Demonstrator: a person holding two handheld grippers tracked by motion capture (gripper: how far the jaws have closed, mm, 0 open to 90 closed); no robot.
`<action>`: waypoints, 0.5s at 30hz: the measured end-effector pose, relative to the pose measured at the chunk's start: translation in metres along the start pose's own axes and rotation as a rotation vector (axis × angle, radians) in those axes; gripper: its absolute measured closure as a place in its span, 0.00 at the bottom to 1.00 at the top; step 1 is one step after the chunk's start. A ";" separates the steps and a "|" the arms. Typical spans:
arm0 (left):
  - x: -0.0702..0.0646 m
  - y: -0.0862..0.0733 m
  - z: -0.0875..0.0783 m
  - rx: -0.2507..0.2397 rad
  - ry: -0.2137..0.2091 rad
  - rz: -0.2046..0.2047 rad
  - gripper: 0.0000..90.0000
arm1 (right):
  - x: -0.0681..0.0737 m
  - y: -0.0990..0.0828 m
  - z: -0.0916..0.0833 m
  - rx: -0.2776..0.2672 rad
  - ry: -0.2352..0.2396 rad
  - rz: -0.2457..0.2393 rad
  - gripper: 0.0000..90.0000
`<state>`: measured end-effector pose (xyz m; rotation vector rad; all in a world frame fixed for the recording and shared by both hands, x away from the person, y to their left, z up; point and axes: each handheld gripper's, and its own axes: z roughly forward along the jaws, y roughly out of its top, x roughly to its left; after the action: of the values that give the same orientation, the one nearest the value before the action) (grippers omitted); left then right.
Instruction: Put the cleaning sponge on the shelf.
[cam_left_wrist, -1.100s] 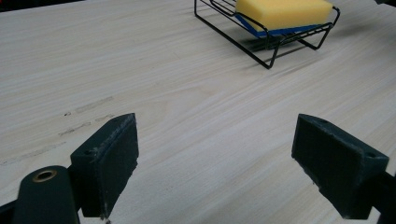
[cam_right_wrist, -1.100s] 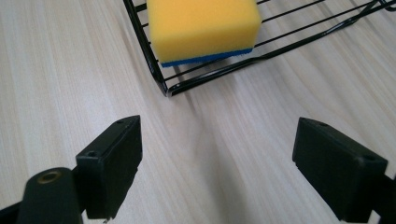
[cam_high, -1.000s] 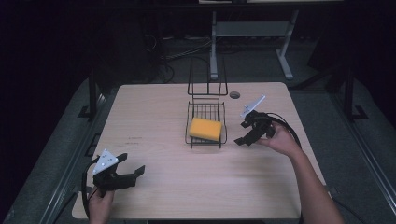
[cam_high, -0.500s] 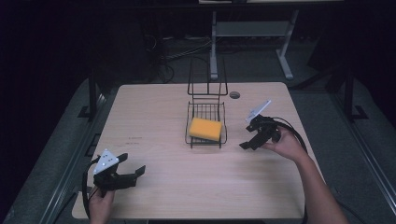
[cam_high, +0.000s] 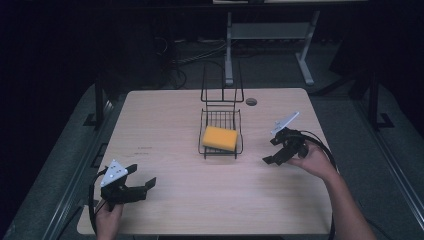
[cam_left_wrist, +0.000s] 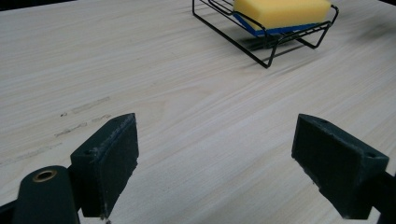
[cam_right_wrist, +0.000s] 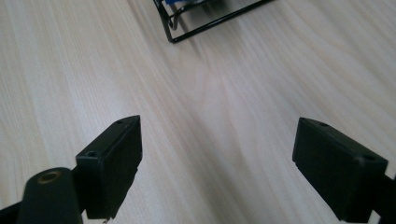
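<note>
Light wood tabletop. Black wire basket stands at centre, toward the far edge, tall wire back rising behind it. Yellow sponge with blue underside lies inside the basket. Left hand-held gripper at near left corner, jaws released wide, nothing between them, pointing right. Right hand-held gripper just right of the basket, apart from it, jaws spread, empty. Small dark round hole near the far edge.

Bright, evenly lit table amid dark surroundings, soft shadow beside the wire rack, slightly grainy high view
</note>
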<state>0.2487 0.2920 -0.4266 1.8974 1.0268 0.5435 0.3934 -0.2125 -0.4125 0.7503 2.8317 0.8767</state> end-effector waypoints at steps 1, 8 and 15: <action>0.000 0.000 0.000 0.001 0.000 0.001 0.16 | 0.001 -0.003 0.000 0.000 0.000 0.003 0.17; -0.001 0.001 0.001 0.000 0.000 0.006 0.16 | 0.006 -0.017 0.001 0.002 -0.001 0.019 0.17; -0.002 0.000 0.001 0.002 0.002 0.007 0.16 | 0.009 -0.028 -0.002 0.001 -0.008 0.021 0.17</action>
<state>0.2486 0.2902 -0.4266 1.9035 1.0225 0.5481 0.3727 -0.2288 -0.4259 0.7832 2.8223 0.8727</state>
